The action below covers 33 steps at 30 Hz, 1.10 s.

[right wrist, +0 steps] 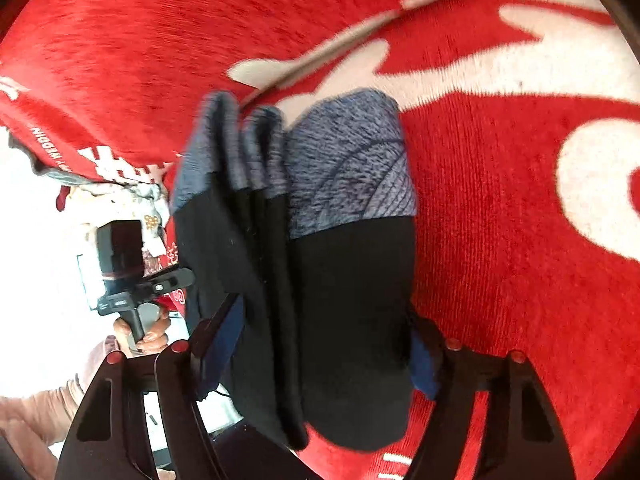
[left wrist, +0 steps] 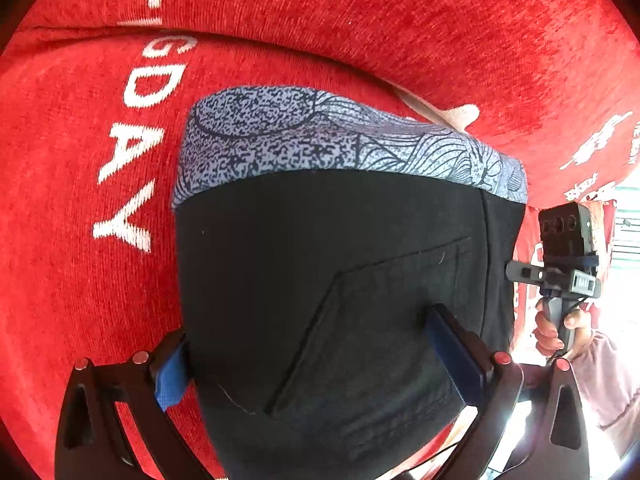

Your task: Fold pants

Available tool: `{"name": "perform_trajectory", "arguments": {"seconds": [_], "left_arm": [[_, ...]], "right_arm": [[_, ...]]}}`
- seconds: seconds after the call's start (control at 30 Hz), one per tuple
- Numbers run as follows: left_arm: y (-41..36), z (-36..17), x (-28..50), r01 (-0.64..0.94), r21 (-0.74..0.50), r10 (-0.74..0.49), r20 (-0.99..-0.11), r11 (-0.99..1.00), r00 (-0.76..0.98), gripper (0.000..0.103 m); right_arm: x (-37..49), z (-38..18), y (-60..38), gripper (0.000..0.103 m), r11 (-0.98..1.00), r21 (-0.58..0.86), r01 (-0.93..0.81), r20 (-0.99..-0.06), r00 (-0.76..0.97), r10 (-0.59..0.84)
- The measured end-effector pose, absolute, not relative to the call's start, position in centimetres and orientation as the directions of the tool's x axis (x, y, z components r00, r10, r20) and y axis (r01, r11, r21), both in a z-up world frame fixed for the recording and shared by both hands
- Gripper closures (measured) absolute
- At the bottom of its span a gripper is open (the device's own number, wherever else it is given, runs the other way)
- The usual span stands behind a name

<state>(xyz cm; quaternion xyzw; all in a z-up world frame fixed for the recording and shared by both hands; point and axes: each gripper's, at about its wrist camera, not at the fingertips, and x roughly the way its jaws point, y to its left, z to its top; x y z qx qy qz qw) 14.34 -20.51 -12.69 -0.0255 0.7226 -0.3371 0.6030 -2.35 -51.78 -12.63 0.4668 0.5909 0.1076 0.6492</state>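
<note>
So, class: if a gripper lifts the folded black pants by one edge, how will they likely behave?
The black pants would probably sag and unfold: the layers fan apart loosely. They look soft and light. The red blanket looks fuzzy, so pushing may bunch them.

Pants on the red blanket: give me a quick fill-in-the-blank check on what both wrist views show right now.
1. The pants are mostly ____ in colour, with a patterned blue-grey waistband.
2. They lie on a ____ blanket with white lettering.
3. In the left wrist view, a stitched ____ shows on the dark cloth between the left gripper jaws.
4. In the right wrist view, the pants lie between the right gripper jaws in several stacked ____.

Missing words: black; red; pocket; layers
</note>
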Motion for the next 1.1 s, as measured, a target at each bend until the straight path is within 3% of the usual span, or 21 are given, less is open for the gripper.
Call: {"name": "perform_trajectory", "arguments": {"seconds": [0.03, 0.1, 0.17, 0.23, 0.4, 0.67, 0.73, 0.83, 0.93, 0.97, 1.03, 1.1], "left_arm": [[-20.2, -12.2, 13.8, 0.382, -0.51, -0.444, -0.86, 0.771, -0.253, 0.014], [-20.0, -10.9, 13.0, 0.401, -0.512, -0.463, -0.859, 0.759, -0.221, 0.029], [-19.7, -9.6, 12.6, 0.417, -0.511, -0.474, -0.858, 0.751, -0.197, 0.044], [-19.0, -8.1, 12.4, 0.417, -0.528, -0.501, -0.846, 0.74, -0.182, 0.058], [-17.4, -5.4, 10.7, 0.438, -0.536, -0.507, -0.84, 0.722, -0.192, 0.059], [-11.8, -4.0, 6.4, 0.426, -0.483, -0.452, -0.874, 0.765, -0.18, 0.058], [-10.8, -5.3, 5.7, 0.419, -0.412, -0.386, -0.91, 0.809, -0.15, 0.049], [-9.4, -7.3, 5.7, 0.374, -0.371, -0.343, -0.928, 0.85, -0.141, 0.044], [-9.3, -5.5, 6.1, 0.377, -0.348, -0.345, -0.935, 0.858, -0.078, 0.044], [-9.2, -4.7, 6.3, 0.371, -0.347, -0.354, -0.934, 0.861, -0.053, 0.044], [-9.1, -3.8, 7.0, 0.356, -0.332, -0.354, -0.935, 0.873, -0.003, 0.044], [-9.2, -3.6, 8.2, 0.328, -0.285, -0.318, -0.947, 0.901, 0.05, 0.044]], "right_arm": [[-2.2, -12.5, -51.6, 0.028, 0.551, 0.721, 0.421, -0.68, 0.28, 0.677], [-2.4, -11.7, -51.0, 0.046, 0.576, 0.704, 0.415, -0.702, 0.283, 0.654], [-3.0, -10.8, -51.0, 0.056, 0.559, 0.711, 0.427, -0.696, 0.31, 0.648], [-3.7, -9.5, -50.8, 0.06, 0.543, 0.726, 0.422, -0.681, 0.335, 0.651], [-5.2, -6.4, -49.4, 0.067, 0.508, 0.767, 0.392, -0.636, 0.356, 0.685], [-9.2, -4.8, -44.1, 0.068, 0.458, 0.799, 0.39, -0.588, 0.346, 0.731], [-9.9, -5.6, -43.0, 0.066, 0.52, 0.751, 0.406, -0.648, 0.306, 0.697], [-10.5, -7.8, -42.5, 0.049, 0.7, 0.524, 0.485, -0.837, 0.144, 0.528], [-11.0, -6.3, -42.1, 0.048, 0.773, 0.436, 0.46, -0.896, 0.14, 0.422], [-11.2, -5.2, -42.1, 0.05, 0.807, 0.386, 0.448, -0.921, 0.137, 0.365], [-11.3, -3.0, -41.7, 0.068, 0.841, 0.338, 0.423, -0.941, 0.164, 0.296], [-11.1, -1.3, -41.2, 0.073, 0.829, 0.382, 0.409, -0.922, 0.223, 0.315]]}}
